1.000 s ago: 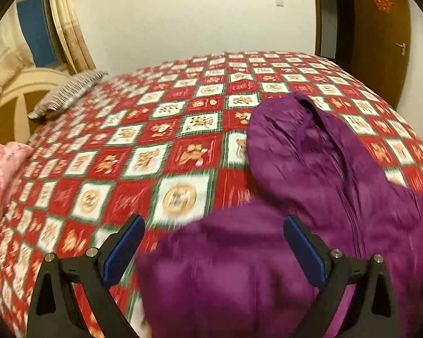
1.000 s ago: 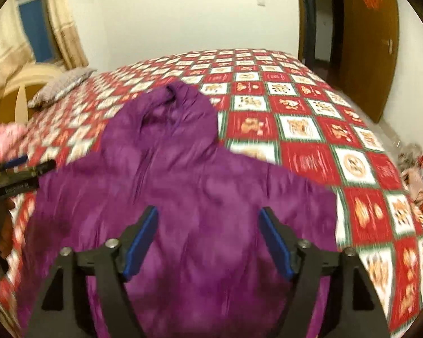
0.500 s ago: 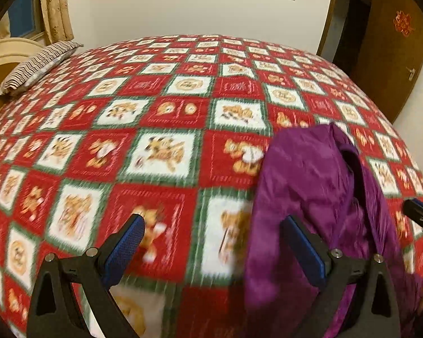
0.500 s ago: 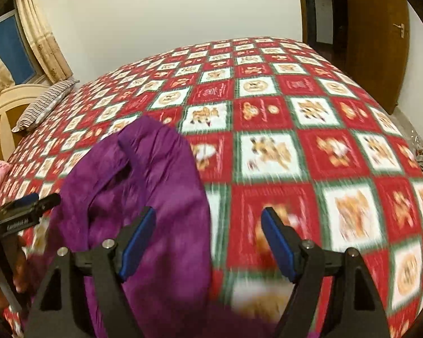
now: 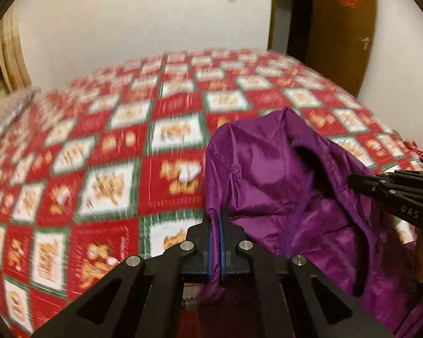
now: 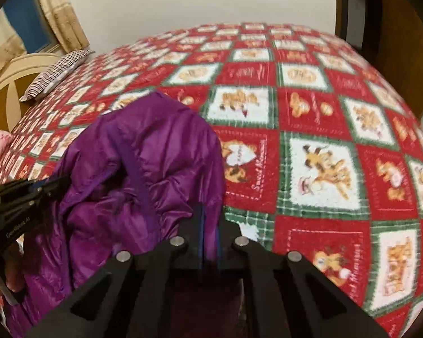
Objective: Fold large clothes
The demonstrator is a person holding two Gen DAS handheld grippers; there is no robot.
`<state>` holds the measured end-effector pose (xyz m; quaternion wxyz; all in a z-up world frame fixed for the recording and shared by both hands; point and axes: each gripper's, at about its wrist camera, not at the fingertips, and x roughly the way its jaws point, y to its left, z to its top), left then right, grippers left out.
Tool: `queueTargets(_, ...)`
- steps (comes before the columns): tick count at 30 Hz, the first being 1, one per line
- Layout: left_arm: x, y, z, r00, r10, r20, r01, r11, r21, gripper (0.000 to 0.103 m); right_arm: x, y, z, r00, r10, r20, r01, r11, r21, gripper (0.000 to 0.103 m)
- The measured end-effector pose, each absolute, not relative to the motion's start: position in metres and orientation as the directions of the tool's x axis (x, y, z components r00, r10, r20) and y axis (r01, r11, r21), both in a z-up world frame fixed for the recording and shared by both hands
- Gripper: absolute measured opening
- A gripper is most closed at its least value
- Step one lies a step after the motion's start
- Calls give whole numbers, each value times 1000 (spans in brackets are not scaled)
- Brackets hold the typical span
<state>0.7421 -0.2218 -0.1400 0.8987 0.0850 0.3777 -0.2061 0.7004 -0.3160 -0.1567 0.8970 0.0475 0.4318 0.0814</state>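
A: Bedspread, red-and-white check, is filling both views. Purple jacket is lying bunched on it toward the near edge, hood end pointing up the bed.

B: Jaw state?

A: Left gripper is pinching a jacket edge, jaws closed on fabric. Right gripper is doing the same on the opposite edge, purple cloth showing between the blue pads.

B: Risks?

A: My judgement: fabric is looking slick and puffy, so a thin pinch may be slipping out once the weight is hanging from it. Grips are sitting close together, so the body may be sagging between them and folding crooked. Loose cloth may also be dragging the bedspread into wrinkles.

B: What is hard to read?

A: Lower jacket and sleeves are cut off below both frames. How much cloth each jaw is biting is hidden by the linkages. Motion blur is smearing the bedspread pattern. Striped pillow is sitting well apart, at the headboard end.
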Motion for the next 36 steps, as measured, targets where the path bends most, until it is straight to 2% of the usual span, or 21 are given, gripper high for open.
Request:
queueTargets(8,669,-199,-76,708,-412,-573,497,868,-10,2,622,-318,-100,747,180,-640,-141,984,112,6)
queueTargets(14,604,-178,-62,727,-459,-511,516,856,-37,2,554,-311,-76,801,191,-568,-164,982,98,6)
queueTargets(20,533,-162,-62,732,-495,-469,545,838,-35,2,501,-312,-73,812,230,-536,-175,973,152,5)
queueTargets(24,498,-154,-78,721,-496,-485,559,829,-17,2,464,-310,-82,801,257,-540,-195,966,171,4)
queueTargets(30,464,-146,-116,696,-471,-542,565,825,10,2,431,-310,-120,754,261,-603,-189,965,181,4)
queueTargets(36,461,-143,-145,661,-363,-657,527,847,62,3,417,-314,-148,689,244,-683,-183,970,163,5)
